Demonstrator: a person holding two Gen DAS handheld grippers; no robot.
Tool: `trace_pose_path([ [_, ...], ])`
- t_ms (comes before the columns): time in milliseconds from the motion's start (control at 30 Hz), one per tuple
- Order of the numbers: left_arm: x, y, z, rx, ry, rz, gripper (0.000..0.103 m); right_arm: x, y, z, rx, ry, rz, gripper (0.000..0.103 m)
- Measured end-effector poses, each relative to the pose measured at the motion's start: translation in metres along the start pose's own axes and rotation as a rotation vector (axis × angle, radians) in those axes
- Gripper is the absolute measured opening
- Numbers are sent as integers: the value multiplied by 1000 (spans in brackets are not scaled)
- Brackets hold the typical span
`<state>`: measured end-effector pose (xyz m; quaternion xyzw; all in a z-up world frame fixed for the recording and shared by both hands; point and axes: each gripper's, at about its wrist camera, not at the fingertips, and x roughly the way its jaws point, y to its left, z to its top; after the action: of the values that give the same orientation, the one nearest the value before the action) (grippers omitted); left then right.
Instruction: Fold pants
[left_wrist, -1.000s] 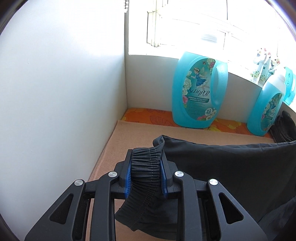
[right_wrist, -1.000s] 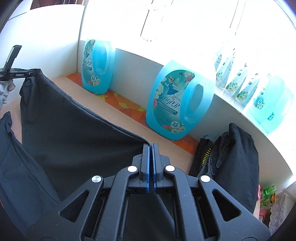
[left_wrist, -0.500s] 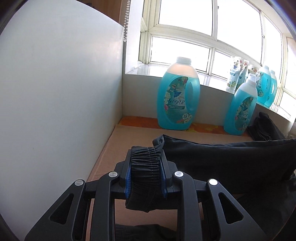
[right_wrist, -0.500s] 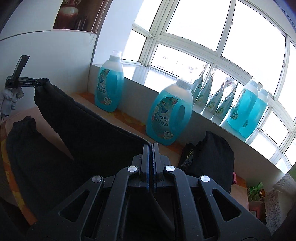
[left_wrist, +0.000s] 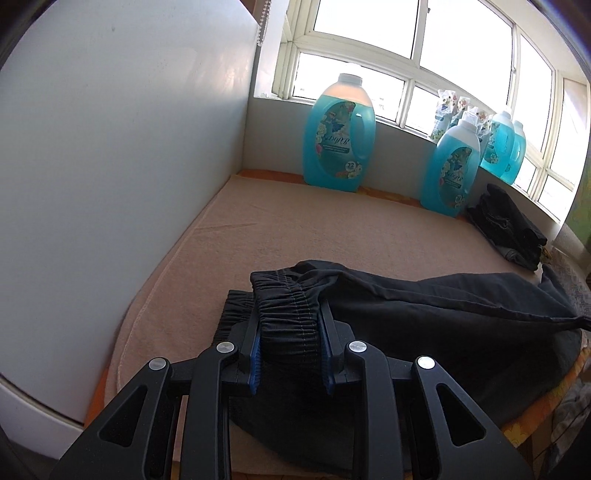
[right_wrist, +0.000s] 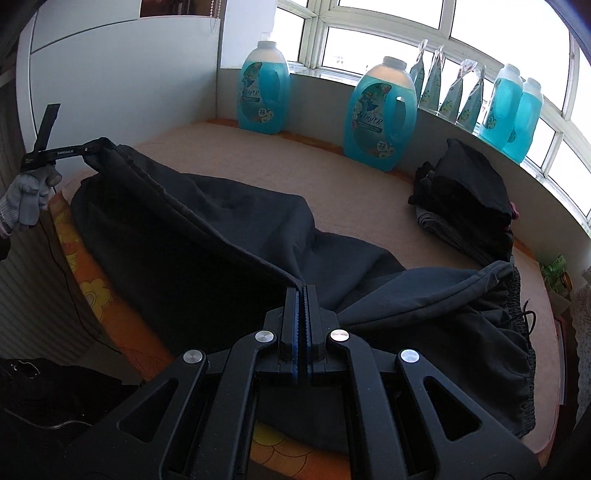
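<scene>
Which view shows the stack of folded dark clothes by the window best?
The right wrist view: the stack of folded dark clothes sits large and mostly unobstructed. The left wrist view shows it smaller, near the right edge.

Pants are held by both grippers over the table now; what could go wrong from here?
1. The right gripper pinches only a thin fold edge of the pants; it could slip out.
2. The left gripper clamps a bunched cuff, so that end may land crumpled.
3. Fabric hangs over the table's near edge and could drag the pants off.
</scene>
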<state>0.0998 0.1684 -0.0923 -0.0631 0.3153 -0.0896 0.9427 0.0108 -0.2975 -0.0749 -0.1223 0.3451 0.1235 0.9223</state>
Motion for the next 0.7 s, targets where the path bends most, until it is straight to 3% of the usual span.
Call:
trace_pose_path([
  [200, -14, 6, -39, 35, 65, 28, 29, 15, 6, -29, 13, 97, 42, 3],
  [267, -17, 13, -50, 14, 91, 31, 38, 23, 9, -32, -4, 141, 60, 3],
  [467, -39, 29, -68, -65, 109, 3, 39, 19, 18, -30, -80, 219, 121, 10],
  [700, -54, 34, -68, -218, 108, -127, 39, -17, 42, 36, -148, 80, 321, 47],
])
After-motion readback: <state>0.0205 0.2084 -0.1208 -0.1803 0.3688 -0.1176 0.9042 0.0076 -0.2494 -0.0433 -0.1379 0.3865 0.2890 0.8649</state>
